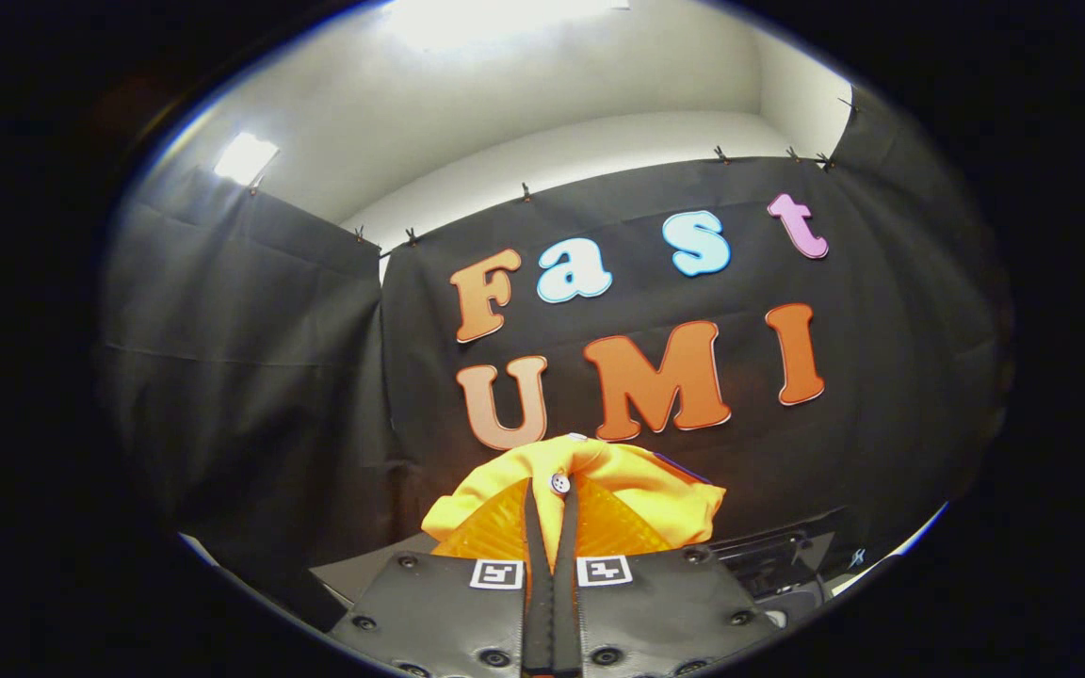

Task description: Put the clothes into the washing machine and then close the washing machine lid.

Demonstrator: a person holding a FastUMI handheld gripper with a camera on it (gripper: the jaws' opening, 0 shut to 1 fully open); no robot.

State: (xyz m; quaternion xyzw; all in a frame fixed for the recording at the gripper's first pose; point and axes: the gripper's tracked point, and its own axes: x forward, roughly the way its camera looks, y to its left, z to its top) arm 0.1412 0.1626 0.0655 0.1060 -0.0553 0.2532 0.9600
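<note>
The gripper (552, 508) jaws are closed on the yellow garment (599, 476), held up; next probably carry it into the washing machine.

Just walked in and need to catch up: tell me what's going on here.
A person's handheld gripper is carrying a yellow cloth garment with a small white button. Its two fingers are shut on the fabric, which bunches up over and beyond their tips. The garment is held up in front of the black cloth booth wall. Part of a dark piece of equipment sits low, beyond the fingers; what it is cannot be told.
</note>
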